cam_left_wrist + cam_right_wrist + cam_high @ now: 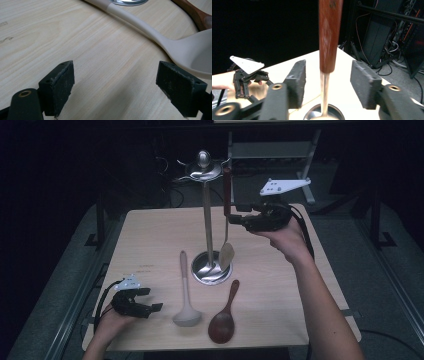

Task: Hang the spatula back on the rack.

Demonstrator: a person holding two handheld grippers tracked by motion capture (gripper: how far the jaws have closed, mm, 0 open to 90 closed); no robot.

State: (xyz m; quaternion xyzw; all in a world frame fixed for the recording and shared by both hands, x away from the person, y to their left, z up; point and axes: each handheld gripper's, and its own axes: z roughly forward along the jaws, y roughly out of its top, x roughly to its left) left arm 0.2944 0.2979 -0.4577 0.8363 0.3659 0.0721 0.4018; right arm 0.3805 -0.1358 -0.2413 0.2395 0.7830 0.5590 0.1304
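Note:
A metal utensil stand [206, 220] rises from a round base [212, 270] in the middle of the wooden table [280, 285]. A utensil with a red-brown handle [227, 185], a thin metal shaft and a pale head [226, 254] hangs upright at one of the stand's top hooks. My right gripper [231, 217] is raised beside the stand and points left. Its jaws stand on either side of the handle [329, 37], and both pads [298, 75] are clear of it. My left gripper [151, 299] rests open at the table's near left corner, with only bare wood between its pads [62, 85].
A pale ladle-like spoon [186, 295] lies in front of the stand, its bowl [190, 55] close to my left gripper's right jaw. A brown wooden spoon [224, 317] lies to its right. Dark racks and cables stand behind the table.

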